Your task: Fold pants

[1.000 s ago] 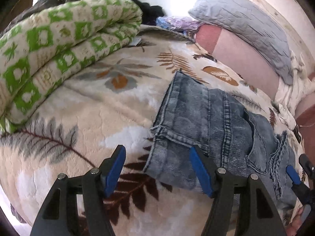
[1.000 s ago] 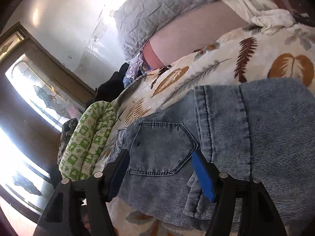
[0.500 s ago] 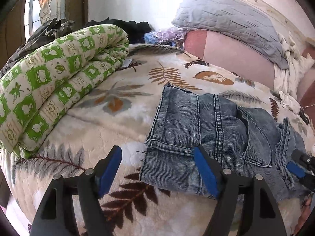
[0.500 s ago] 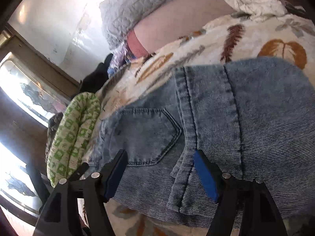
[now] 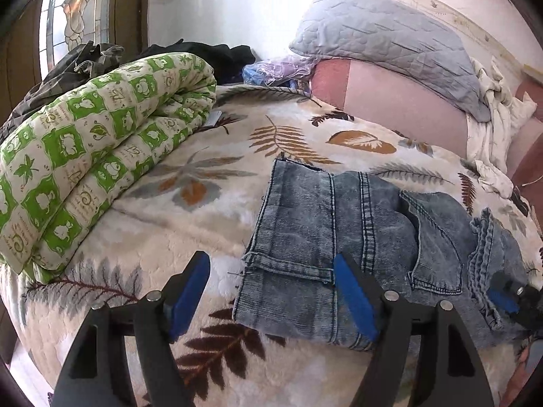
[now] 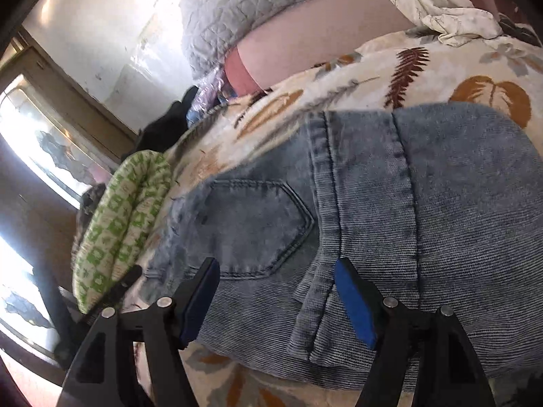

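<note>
Left wrist view: both tongs (image 5: 271, 295) (image 6: 276, 296) gape apart over folded jeans (image 5: 339, 230); no legible label.

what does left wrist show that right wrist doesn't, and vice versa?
Left wrist only: the whole folded jeans, the right tool at their far end, dark clothes behind the green quilt.

Right wrist only: a close look at the back pocket and the waistband, with the right tool's fingers open.

Both: jeans on the leaf-print blanket, green quilt, grey pillow, window. Left tool is open, holding nothing.
</note>
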The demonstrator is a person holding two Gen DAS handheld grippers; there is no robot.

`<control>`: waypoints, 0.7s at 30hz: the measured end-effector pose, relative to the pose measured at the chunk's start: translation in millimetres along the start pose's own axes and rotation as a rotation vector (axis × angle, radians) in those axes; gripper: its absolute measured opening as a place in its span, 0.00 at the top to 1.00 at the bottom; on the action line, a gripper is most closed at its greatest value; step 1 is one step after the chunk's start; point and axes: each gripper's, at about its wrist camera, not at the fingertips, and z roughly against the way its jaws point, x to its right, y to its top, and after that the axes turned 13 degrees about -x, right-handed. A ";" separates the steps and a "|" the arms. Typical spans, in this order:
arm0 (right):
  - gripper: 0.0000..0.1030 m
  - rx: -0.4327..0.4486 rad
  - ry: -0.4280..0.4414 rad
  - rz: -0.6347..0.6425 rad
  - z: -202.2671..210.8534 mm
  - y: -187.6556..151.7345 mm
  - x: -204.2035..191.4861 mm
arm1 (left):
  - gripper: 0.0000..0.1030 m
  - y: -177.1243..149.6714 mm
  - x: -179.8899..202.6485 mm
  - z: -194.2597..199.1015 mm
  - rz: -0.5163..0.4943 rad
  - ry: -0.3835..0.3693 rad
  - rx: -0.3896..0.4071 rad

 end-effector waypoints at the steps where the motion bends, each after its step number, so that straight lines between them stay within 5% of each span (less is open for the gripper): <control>1: 0.29 -0.001 -0.010 0.008 -1.6 -0.8 -0.5 | 0.26 0.5 0.2 -0.5 0.000 0.000 -0.001; 15: 0.28 0.079 -0.076 0.162 19.1 -15.6 -28.6 | 0.26 10.2 -2.8 1.6 0.005 -0.021 0.018; 21: 0.28 0.052 -0.122 0.252 25.3 8.8 -66.1 | 0.26 9.1 -9.3 8.0 0.013 -0.047 0.022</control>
